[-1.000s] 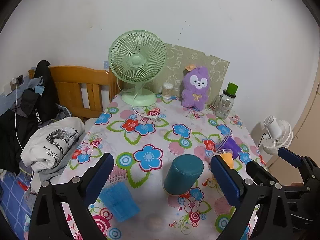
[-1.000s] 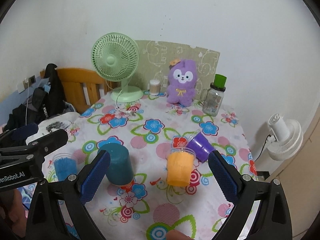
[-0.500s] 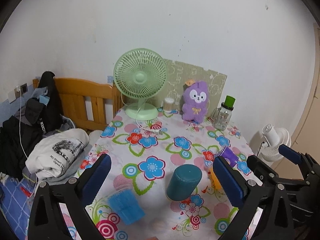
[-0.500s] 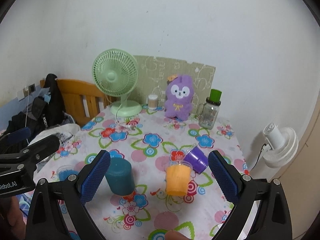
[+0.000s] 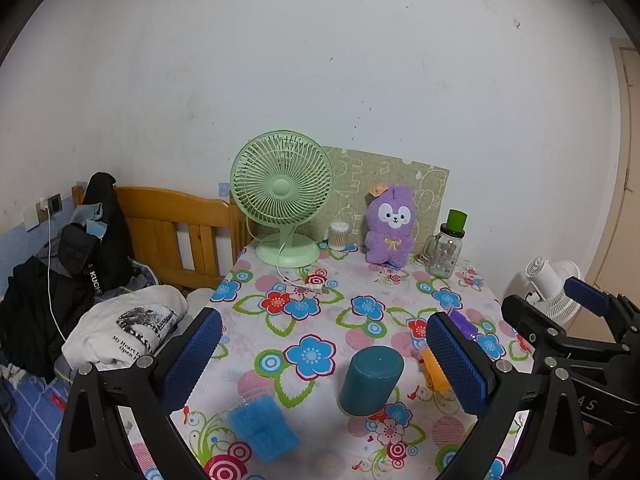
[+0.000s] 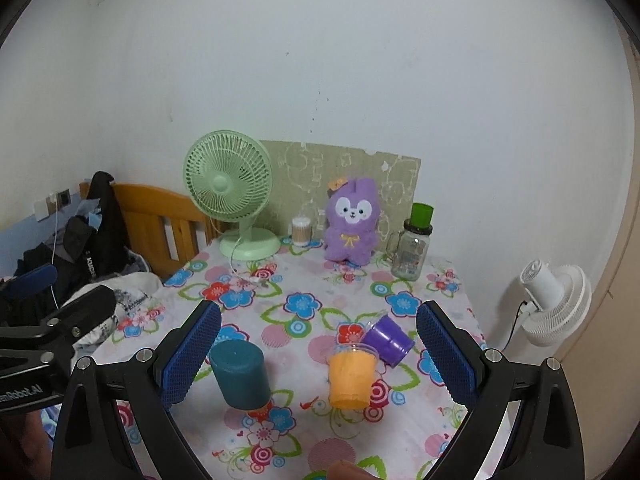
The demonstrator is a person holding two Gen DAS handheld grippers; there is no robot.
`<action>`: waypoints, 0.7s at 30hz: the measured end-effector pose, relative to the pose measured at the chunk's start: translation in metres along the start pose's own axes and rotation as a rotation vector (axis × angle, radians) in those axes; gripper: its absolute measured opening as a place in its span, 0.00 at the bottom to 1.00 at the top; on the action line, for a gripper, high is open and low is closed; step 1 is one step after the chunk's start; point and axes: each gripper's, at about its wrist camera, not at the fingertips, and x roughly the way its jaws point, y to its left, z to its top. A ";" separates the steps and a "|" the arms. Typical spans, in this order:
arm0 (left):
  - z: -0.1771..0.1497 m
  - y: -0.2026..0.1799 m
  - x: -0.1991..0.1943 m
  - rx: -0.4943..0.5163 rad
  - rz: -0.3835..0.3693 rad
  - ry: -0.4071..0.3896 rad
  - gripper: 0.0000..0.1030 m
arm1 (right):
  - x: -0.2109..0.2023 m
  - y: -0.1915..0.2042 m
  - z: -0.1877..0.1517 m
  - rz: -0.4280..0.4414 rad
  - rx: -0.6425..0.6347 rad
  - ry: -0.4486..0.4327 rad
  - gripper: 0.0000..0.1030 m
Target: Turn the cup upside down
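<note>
Several cups sit on the floral tablecloth [image 5: 360, 284]. A teal cup [image 5: 370, 380] [image 6: 239, 374] stands upside down. A blue cup [image 5: 262, 432] stands near the front left edge. An orange cup [image 6: 351, 374] stands upright, partly hidden behind my left fingers in the left wrist view [image 5: 434, 368]. A purple cup [image 6: 387, 339] lies on its side behind it. My left gripper [image 5: 324, 360] is open and empty above the table front. My right gripper [image 6: 318, 354] is open and empty, above the teal and orange cups.
A green desk fan [image 5: 282, 196], a purple plush toy [image 5: 390, 226], a glass jar with a green lid [image 5: 446, 248] and a small swab jar [image 5: 338, 236] line the back edge. A bed with clothes [image 5: 120, 328] lies left. A white floor fan [image 6: 556, 300] stands right.
Both grippers have pulled back and risen from the table, so cups look smaller and more wall shows. The cups have not moved.
</note>
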 end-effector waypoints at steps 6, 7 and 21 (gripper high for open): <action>-0.001 -0.003 -0.002 0.018 -0.003 -0.026 1.00 | -0.004 0.002 0.002 0.003 -0.005 -0.017 0.96; -0.001 -0.004 -0.002 0.024 -0.003 -0.027 1.00 | -0.005 0.002 0.002 0.002 -0.005 -0.017 0.96; -0.002 -0.006 -0.003 0.027 -0.006 -0.039 1.00 | -0.004 0.001 0.001 0.000 -0.004 -0.017 0.96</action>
